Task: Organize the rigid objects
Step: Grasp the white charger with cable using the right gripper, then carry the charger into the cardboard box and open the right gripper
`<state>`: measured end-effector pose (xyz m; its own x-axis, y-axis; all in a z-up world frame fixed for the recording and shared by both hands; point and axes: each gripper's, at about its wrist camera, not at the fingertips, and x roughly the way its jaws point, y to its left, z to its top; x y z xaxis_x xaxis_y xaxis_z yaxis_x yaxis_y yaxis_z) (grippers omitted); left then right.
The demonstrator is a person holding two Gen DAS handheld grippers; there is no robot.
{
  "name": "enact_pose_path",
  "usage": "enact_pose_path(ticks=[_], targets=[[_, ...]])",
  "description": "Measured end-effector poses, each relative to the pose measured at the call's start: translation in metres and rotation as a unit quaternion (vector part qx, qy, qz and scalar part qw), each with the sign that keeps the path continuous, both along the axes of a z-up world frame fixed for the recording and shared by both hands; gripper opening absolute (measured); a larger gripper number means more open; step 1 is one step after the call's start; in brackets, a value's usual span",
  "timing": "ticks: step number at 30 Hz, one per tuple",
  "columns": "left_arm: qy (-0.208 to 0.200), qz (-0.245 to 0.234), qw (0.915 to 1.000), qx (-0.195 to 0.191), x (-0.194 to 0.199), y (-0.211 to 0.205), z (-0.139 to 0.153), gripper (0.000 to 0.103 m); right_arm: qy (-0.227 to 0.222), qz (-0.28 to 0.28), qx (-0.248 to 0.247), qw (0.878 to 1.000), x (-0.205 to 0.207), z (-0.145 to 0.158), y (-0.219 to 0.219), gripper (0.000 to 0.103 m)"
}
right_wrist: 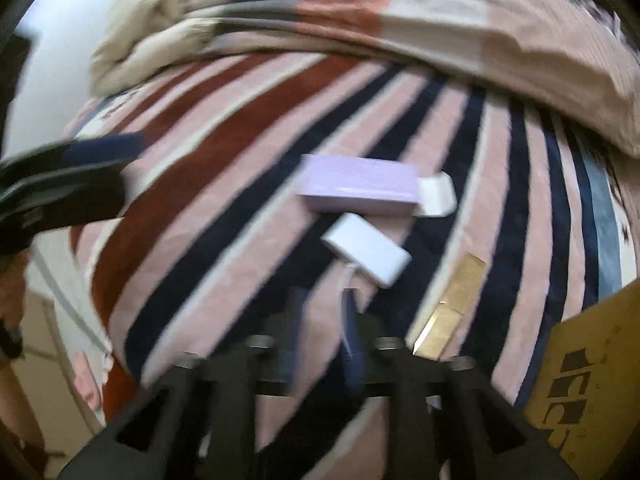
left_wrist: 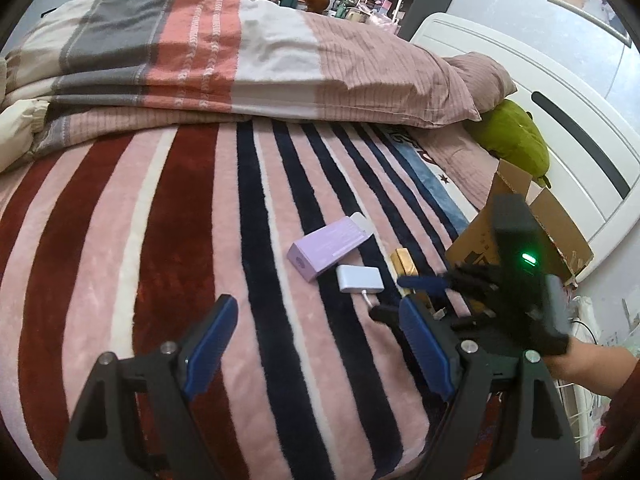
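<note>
- Striped plush, in dark red, pink, white and navy, covers the one bed [left_wrist: 168, 216] we work over; every loose thing lies on this blanket.
- We count one folded quilt [left_wrist: 192, 48] in grey, coral and white blocks across the far side of the bed, and one pink ribbed pillow [left_wrist: 400, 80] beside it.
- We see one open cardboard box [left_wrist: 560, 232] at the bed's right edge, flaps up; black print marks its side in the right wrist view [right_wrist: 576, 384], but we cannot read it.
- One green plush toy [left_wrist: 516, 140] lies behind the box, against the white headboard.
- We hold two grippers. The left gripper [left_wrist: 316, 344] hangs low over the blanket with its blue-padded fingers [left_wrist: 212, 340] wide apart and nothing between them. The right gripper [right_wrist: 320, 344] is blurred; its fingers stand a narrow gap apart, seemingly on nothing, and we cannot tell more. From the left wrist view it [left_wrist: 420, 296] hovers just over the gold item, a green light lit on its body.
- Three small rigid objects lie close together near the box: one lilac carton [left_wrist: 328, 248] with its white end flap open, its print too small to read; one white adapter [left_wrist: 360, 278] with a short white cable, just beside the carton; one gold bar-shaped item [right_wrist: 452, 304], nearest the box.
</note>
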<state>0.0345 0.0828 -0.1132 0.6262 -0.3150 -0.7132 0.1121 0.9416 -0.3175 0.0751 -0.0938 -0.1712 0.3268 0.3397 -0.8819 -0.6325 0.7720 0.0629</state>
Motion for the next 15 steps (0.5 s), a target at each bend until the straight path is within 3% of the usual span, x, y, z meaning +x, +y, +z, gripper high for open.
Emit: enact_pose_path(ticks=[6,8,9,15], targets=[[0.005,0.010,0.9999,0.005,0.000,0.007,-0.003,0.081,0.003,-0.005,0.003,1.000,0.031,-0.029,0.006,0.053],[0.008,0.013,0.9999,0.005,0.000,0.010,-0.006,0.081,-0.009,0.005,0.013,1.000,0.031,-0.029,0.008,0.051],[0.010,0.014,0.9998,0.004,0.001,0.011,-0.006,0.081,-0.016,0.010,0.012,1.000,0.030,-0.028,0.009,0.042],[0.008,0.000,0.9999,-0.007,0.003,0.002,0.000,0.081,-0.044,0.037,0.014,0.998,0.011,-0.010,0.007,0.041]])
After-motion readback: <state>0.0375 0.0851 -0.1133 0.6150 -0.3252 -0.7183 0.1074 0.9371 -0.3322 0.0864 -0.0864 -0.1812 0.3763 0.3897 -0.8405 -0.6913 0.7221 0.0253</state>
